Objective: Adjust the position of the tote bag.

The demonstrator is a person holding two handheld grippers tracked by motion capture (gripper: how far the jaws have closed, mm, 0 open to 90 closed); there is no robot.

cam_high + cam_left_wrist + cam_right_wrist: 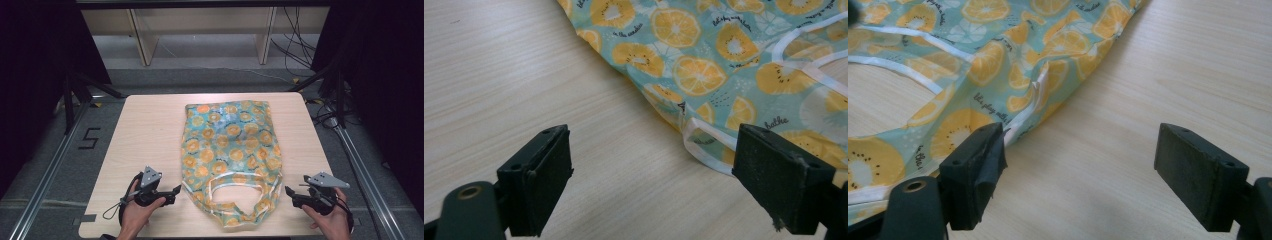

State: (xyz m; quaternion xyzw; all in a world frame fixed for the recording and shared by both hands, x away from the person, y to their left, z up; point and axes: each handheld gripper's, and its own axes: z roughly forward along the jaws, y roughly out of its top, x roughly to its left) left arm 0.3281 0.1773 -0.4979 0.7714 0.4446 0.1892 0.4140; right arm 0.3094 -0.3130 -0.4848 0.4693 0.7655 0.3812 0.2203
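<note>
A teal plastic bag printed with orange and kiwi slices (pixel 230 145) lies flat along the middle of the light wooden table (pixel 145 130), its cut-out handles toward the near edge. My left gripper (pixel 177 190) rests just left of the bag's near corner, jaws wide apart over bare wood; the bag's white-trimmed edge (pixel 704 142) lies beside the right jaw. My right gripper (pixel 289 191) sits at the bag's near right corner, open too, with the bag's edge (pixel 1018 107) against its left jaw and nothing between the pads.
Beyond the far edge of the table stand wooden shelf legs (pixel 145 45) and loose cables (pixel 295 45) on a grey floor. Metal rails (pixel 50 170) run along both sides of the table.
</note>
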